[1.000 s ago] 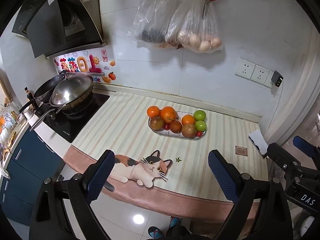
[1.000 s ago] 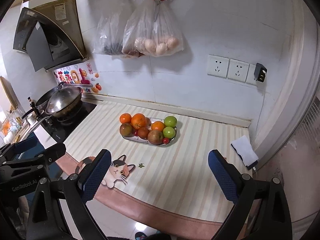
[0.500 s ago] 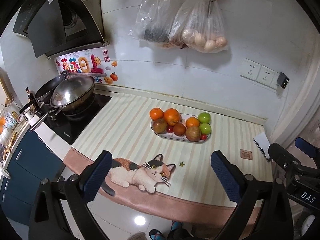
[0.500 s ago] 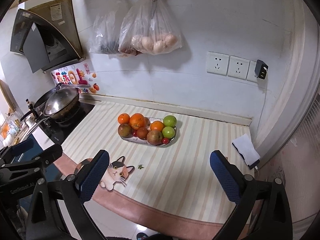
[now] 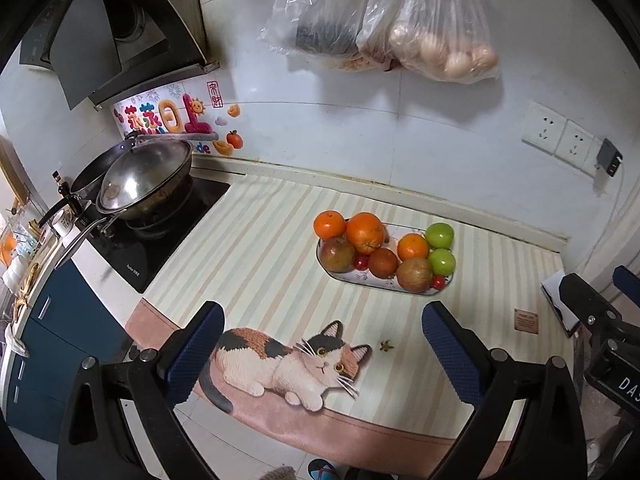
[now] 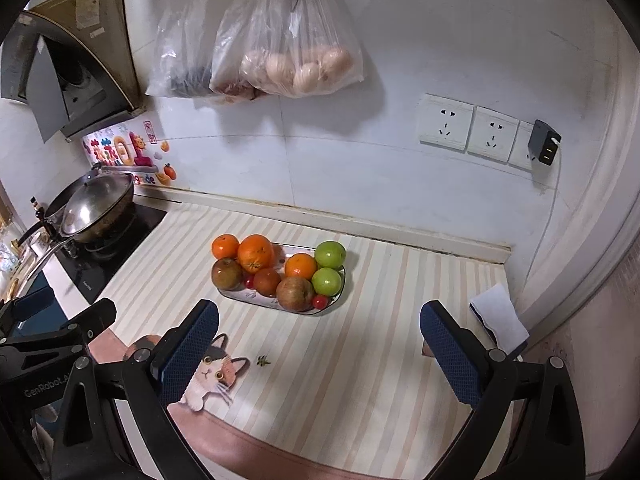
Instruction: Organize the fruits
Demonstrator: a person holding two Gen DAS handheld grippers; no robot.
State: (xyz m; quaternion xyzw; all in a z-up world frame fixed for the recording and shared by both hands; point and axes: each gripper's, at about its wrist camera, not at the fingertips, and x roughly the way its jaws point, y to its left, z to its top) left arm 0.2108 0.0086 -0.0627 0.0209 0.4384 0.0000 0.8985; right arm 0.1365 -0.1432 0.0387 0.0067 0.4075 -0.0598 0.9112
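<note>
Both grippers closer to fruit plate [image 6: 338,298] than before; left gripper [image 5: 320,354] and right gripper [image 6: 318,354] jaws apart, empty. "GenRobot" readable on left gripper body.

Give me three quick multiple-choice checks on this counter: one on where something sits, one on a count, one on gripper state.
1. Where is the fruit plate?
A. on the stove
B. on the striped mat
C. on the floor

2. How many green apples are on the plate?
A. one
B. two
C. four

3. What state is the right hand-held gripper in?
A. open, empty
B. shut on an orange
C. shut on the plate

Answers:
1. B: the plate rests on the striped mat, right of the wok.
2. B: two green apples sit at the plate's right end, beside the oranges.
3. A: its fingers stand wide apart with nothing between them; the left hand-held gripper is likewise.
</note>
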